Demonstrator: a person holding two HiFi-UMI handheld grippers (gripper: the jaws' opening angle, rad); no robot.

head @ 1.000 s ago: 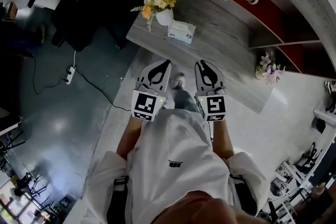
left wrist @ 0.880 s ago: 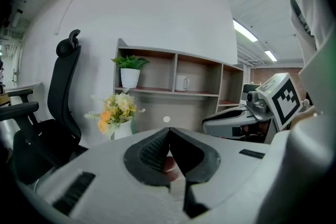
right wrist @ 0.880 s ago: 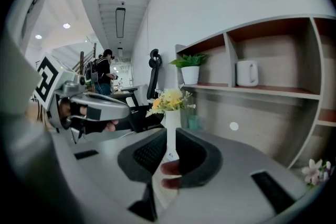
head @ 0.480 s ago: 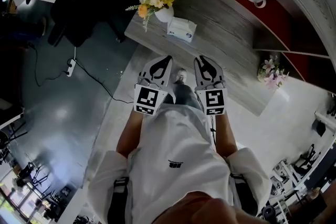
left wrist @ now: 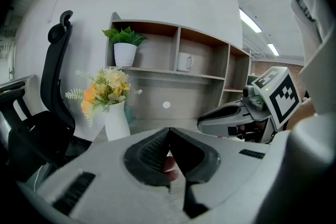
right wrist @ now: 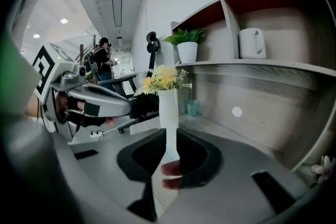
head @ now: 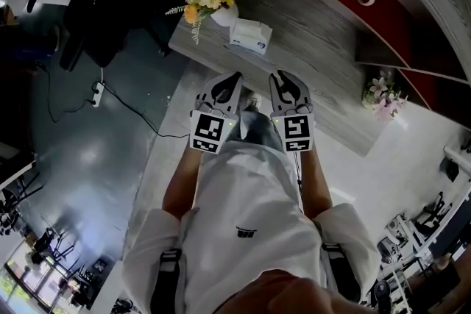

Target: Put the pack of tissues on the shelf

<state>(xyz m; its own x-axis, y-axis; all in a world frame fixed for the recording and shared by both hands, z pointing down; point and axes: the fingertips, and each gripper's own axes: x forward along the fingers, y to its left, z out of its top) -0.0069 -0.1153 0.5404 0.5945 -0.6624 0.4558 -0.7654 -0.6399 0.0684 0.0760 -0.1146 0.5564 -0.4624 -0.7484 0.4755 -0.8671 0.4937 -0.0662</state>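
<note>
The pack of tissues point(head: 250, 36), white with a blue end, lies on the grey wooden counter point(head: 316, 62) beside a white vase of yellow flowers point(head: 213, 2). Both grippers are held side by side in front of the person's chest, short of the counter's edge and pointing at it. My left gripper point(head: 235, 76) is shut and holds nothing. My right gripper point(head: 275, 75) has its jaws nearly together, only a thin slit between the tips, and is also empty. The shelf point(left wrist: 173, 73) above the counter carries a potted plant point(left wrist: 125, 50) and a white mug point(left wrist: 184, 62).
A black office chair point(head: 110, 4) stands left of the counter. A power strip with its cable point(head: 97, 92) lies on the dark floor. A small pink bouquet point(head: 381, 95) sits at the counter's right end. People point(right wrist: 102, 57) stand far back in the room.
The grippers have come a little nearer to the counter and the tissues, still side by side and unchanged in state. The view has shifted with the person's step.
</note>
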